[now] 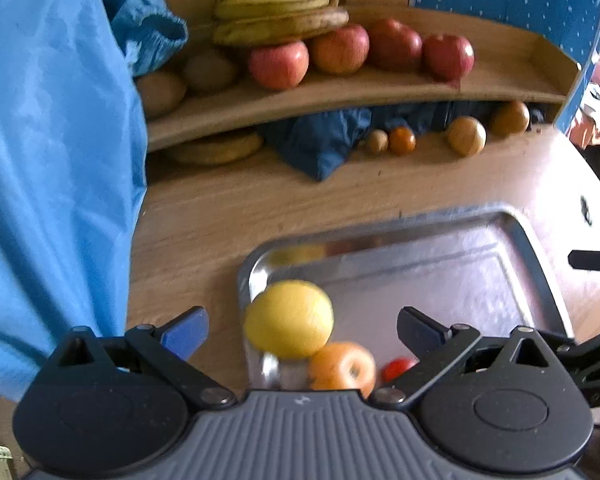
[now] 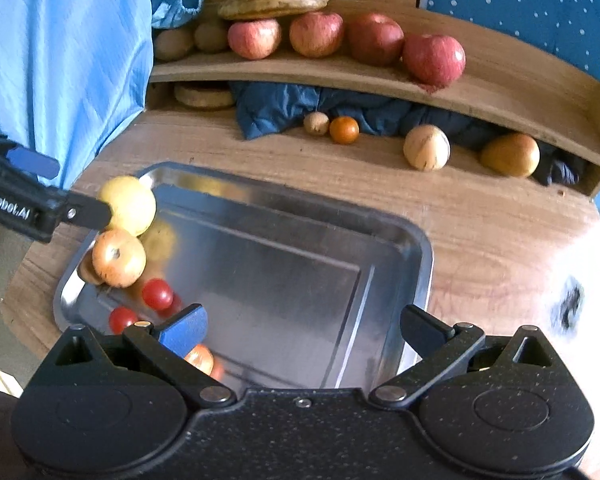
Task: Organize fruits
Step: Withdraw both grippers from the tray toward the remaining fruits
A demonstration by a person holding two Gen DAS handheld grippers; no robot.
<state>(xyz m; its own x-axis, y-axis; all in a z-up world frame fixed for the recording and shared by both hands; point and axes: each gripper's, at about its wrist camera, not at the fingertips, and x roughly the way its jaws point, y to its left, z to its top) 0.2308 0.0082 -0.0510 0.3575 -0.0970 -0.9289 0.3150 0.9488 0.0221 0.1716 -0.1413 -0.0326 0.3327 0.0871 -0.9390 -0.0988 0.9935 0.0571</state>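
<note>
Left claw [image 1: 302, 330] spread wide, released, round yellow fruit [image 1: 289, 319] between its fingers at lower centre over shiny metal tray [image 1: 540, 276]; right claw [image 2: 302, 330] released.

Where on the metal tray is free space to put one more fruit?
The tray's middle and right side are bare, up to its right rim. The left end is crowded: yellow fruit, orange fruit and red tomatoes, with the open left claw above.

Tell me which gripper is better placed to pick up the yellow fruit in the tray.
Left. The open left gripper has the yellow fruit between its fingers; the right gripper hangs open over the tray's bare middle.
</note>
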